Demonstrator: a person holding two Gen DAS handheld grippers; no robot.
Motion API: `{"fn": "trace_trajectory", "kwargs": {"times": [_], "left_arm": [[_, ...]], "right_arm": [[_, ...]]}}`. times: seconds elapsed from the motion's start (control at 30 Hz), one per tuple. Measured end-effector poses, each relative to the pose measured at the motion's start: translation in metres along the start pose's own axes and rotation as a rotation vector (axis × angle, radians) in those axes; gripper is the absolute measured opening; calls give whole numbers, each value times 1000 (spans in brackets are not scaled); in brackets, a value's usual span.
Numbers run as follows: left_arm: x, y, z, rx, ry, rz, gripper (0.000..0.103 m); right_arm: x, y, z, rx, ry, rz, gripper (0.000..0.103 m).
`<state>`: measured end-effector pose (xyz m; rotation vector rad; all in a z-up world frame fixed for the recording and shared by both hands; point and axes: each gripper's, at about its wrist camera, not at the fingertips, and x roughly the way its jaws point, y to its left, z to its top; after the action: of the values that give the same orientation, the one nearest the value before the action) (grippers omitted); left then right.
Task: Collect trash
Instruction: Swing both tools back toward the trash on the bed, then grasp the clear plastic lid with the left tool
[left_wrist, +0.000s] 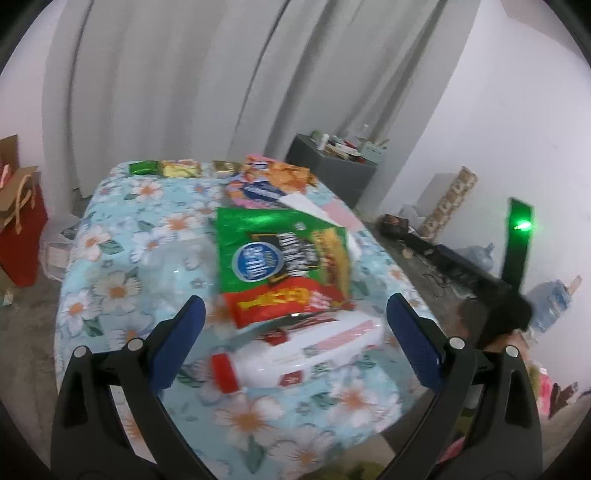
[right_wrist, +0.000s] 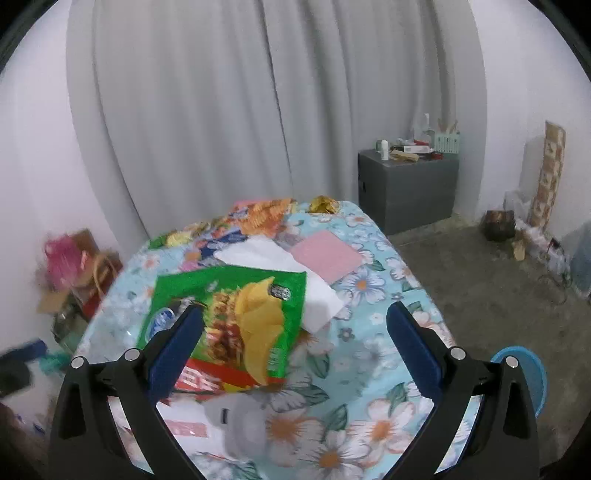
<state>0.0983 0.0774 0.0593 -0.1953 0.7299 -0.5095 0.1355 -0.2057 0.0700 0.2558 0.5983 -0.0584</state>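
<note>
left tongs (left_wrist: 295, 314) wide open, empty, poised over white bottle (left_wrist: 306, 354); right tongs (right_wrist: 295, 321) likewise, chip bag (right_wrist: 229, 325) just ahead. reaching stage; next: lower, pinch.

A green chip bag (left_wrist: 280, 251) (right_wrist: 236, 325) lies flat on the floral cloth, printed face up, its red band toward the cameras. Below it a white bottle with a red cap (left_wrist: 306, 354) lies on its side, cap to the left in the left wrist view. A white tissue (right_wrist: 280, 273) and a pink sheet (right_wrist: 327, 254) lie flat, just beyond the bag. An orange wrapper (left_wrist: 284, 175) (right_wrist: 266, 214), a gold wrapper (right_wrist: 323, 204) and small green and yellow packets (left_wrist: 166, 168) lie at the far edge.
</note>
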Motion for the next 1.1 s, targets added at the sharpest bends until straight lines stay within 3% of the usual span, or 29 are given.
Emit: {"fn": "trace_trajectory", "kwargs": {"times": [0.23,0.4,0.53,0.67,0.83,0.97,1.1], "left_arm": [[14,26,-23,-29,-2,51,94],[14,34,-28,30,-53,10,94],[26,41,-27,17,-41,-14,94],[38,50,-24,-12,-41,-49,94],[56,60,-6,-51,-30,-65,94],[82,73,8,-108,25,-100,88],[118,88,12,-177,150,-139,84]], "right_arm": [[3,-23,-12,211,103,140,97],[28,-47,-27,338,202,242,97],[54,-59,-45,451,284,349,97],[75,-66,-53,489,339,391,95],[93,-77,-43,487,338,406,92],[112,-78,-38,488,361,442,92],[126,-78,-40,493,395,460,92]]}}
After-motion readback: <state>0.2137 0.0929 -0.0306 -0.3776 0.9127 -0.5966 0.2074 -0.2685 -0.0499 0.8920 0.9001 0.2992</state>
